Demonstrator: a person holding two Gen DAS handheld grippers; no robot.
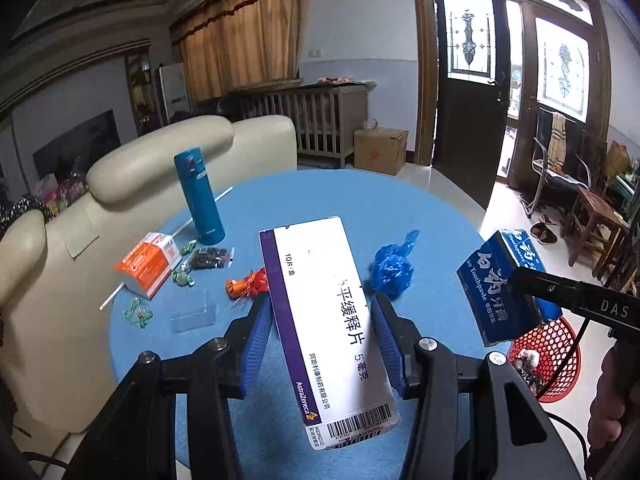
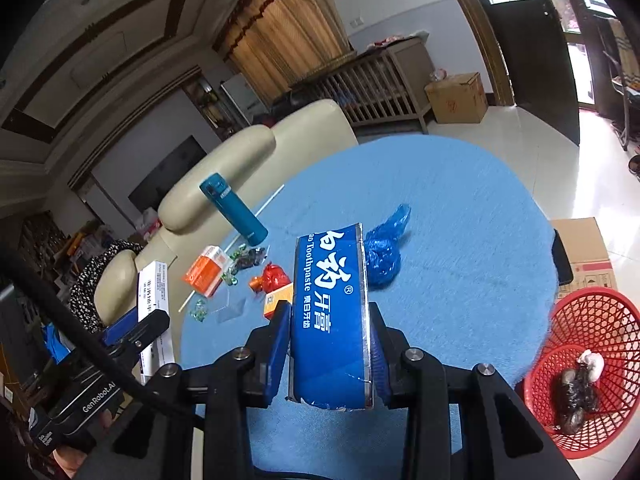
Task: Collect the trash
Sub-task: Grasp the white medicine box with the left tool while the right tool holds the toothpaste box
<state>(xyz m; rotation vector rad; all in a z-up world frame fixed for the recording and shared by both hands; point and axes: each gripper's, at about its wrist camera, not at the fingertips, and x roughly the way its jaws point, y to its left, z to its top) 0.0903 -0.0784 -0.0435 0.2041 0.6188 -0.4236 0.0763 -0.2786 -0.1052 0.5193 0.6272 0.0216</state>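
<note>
The white medicine box is pinched by the left gripper fingers above the blue surface. The blue toothpaste box is pinched by the right gripper. A crumpled blue bag, red wrapper, orange carton and teal flask are left on the surface. A red basket is seen on the floor at the right.

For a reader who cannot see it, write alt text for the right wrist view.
The right gripper clamps a blue toothpaste box above a round blue table. Wrappers, a crumpled blue bag and a teal flask remain there; a red basket stands on the floor at lower right.
</note>
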